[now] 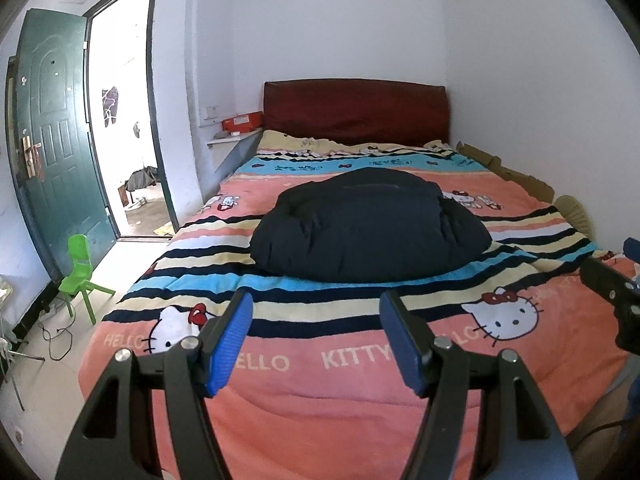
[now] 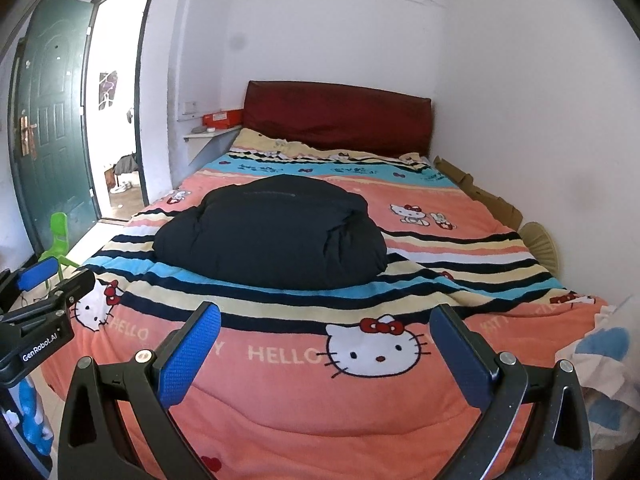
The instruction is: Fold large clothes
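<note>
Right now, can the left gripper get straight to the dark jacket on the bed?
Probably yes. The left gripper is open and empty, aimed at the dark jacket, with only bare blanket between; it must still travel forward.

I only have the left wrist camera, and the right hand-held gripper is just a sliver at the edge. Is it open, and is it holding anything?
Observer: The right hand-held gripper is open and empty, held over the near end of the blanket.
Operator: Is it touching the dark garment?
Observer: No. The dark garment lies bundled mid-bed, beyond its fingertips.
Operator: Anything else on that side?
Observer: Yes, a white and blue cloth lies at the bed's near right corner.
</note>
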`<state>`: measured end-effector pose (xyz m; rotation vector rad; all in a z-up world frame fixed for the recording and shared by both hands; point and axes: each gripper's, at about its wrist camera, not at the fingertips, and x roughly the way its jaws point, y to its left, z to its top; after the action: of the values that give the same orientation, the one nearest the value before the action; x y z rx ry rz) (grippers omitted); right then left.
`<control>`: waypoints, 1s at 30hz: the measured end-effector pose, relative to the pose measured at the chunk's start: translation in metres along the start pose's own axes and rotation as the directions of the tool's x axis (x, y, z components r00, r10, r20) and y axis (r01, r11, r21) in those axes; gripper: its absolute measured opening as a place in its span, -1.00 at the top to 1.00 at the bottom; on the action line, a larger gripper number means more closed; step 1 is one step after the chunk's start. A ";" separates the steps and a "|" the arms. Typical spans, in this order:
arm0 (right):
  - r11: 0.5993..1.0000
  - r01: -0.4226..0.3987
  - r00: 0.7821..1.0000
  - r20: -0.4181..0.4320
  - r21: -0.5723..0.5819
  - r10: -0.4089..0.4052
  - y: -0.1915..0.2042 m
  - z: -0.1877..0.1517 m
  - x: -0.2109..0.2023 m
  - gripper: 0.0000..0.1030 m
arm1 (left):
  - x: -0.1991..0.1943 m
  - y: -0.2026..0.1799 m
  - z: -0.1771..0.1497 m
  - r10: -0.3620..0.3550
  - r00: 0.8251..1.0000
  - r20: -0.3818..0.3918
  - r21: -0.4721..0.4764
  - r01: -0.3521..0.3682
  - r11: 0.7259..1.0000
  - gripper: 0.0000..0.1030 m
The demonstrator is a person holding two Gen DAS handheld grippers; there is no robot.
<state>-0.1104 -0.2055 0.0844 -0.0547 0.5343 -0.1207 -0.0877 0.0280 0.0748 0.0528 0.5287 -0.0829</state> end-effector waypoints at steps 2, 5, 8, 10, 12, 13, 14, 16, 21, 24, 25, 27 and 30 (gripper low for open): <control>1.000 0.000 1.000 -0.005 0.002 0.000 -0.001 0.000 0.002 -0.99 | 0.002 0.000 -0.001 0.002 1.000 -0.006 0.003 -0.002 1.000 -0.24; 1.000 -0.001 1.000 -0.015 0.001 0.001 -0.001 -0.001 0.006 -0.99 | 0.006 0.000 -0.002 0.006 1.000 -0.016 0.003 -0.006 1.000 -0.25; 1.000 -0.004 1.000 -0.024 -0.002 0.004 0.000 -0.003 0.011 -0.99 | 0.010 0.001 -0.004 0.005 1.000 -0.025 0.003 -0.005 1.000 -0.25; 1.000 -0.006 1.000 -0.031 -0.004 0.006 0.002 -0.004 0.014 -0.99 | 0.013 0.002 -0.005 0.005 0.999 -0.032 0.005 -0.005 1.000 -0.24; 1.000 -0.009 0.999 -0.039 -0.005 0.009 0.003 -0.005 0.018 -0.99 | 0.016 0.002 -0.005 0.004 0.999 -0.039 0.005 -0.004 1.000 -0.24; 1.000 -0.010 0.999 -0.041 -0.005 0.010 0.003 -0.006 0.019 -0.99 | 0.018 0.003 -0.006 0.004 0.999 -0.043 0.005 -0.004 1.000 -0.25; 1.000 -0.012 0.999 -0.046 -0.005 0.012 0.004 -0.006 0.021 -0.99 | 0.020 0.003 -0.006 0.004 0.999 -0.048 0.004 -0.003 1.000 -0.25; 1.000 -0.015 0.998 -0.054 -0.006 0.014 0.004 -0.006 0.026 -0.99 | 0.023 0.003 -0.007 0.005 0.999 -0.055 0.004 -0.005 1.000 -0.24; 1.000 -0.021 0.997 -0.074 -0.007 0.020 0.005 -0.007 0.038 -0.99 | 0.032 0.006 -0.009 0.010 0.997 -0.072 0.000 -0.010 1.000 -0.24; 1.000 -0.023 0.996 -0.084 -0.008 0.022 0.006 -0.009 0.044 -0.99 | 0.040 0.007 -0.010 0.012 0.996 -0.086 0.002 -0.012 1.000 -0.24; 1.000 -0.025 0.996 -0.089 -0.008 0.024 0.006 -0.009 0.047 -0.99 | 0.042 0.006 -0.011 0.012 0.996 -0.090 0.003 -0.012 1.000 -0.24; 1.000 -0.027 0.995 -0.096 -0.008 0.026 0.006 -0.010 0.051 -0.99 | 0.047 0.005 -0.012 0.012 0.995 -0.098 0.007 -0.012 1.000 -0.24; 1.000 -0.029 0.994 -0.108 -0.007 0.028 0.006 -0.012 0.057 -0.99 | 0.052 0.004 -0.013 0.014 0.994 -0.107 0.014 -0.013 1.000 -0.24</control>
<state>-0.0674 -0.2074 0.0446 -0.0488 0.6431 -0.0941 -0.0491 0.0295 0.0371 0.0745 0.6348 -0.0705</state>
